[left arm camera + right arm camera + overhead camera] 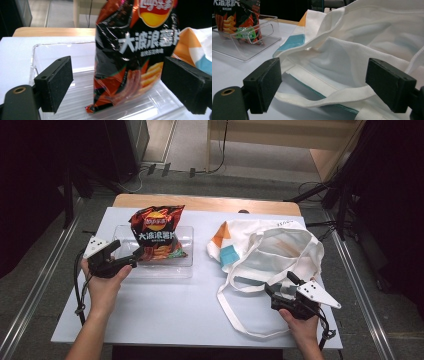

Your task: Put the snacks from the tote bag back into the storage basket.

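Observation:
A black-and-orange chip bag (157,232) stands upright in a clear plastic tray (185,267) at the table's left. My left gripper (131,251) reaches in from the tray's left side. In the left gripper view its jaws (117,85) stand wide on either side of the chip bag's (132,62) lower part, with a gap showing at the left pad (60,82). A white tote bag (270,250) with orange and teal patches lies at the right. My right gripper (280,282) is open at its near edge, with the tote's (362,45) strap and hem lying between the jaws (324,85).
The white tabletop (165,310) has open room in front of the tray and between the two hands. A tote strap (235,317) loops toward the front edge. In the right gripper view the tray (249,50) and chip bag (237,17) sit at the far left.

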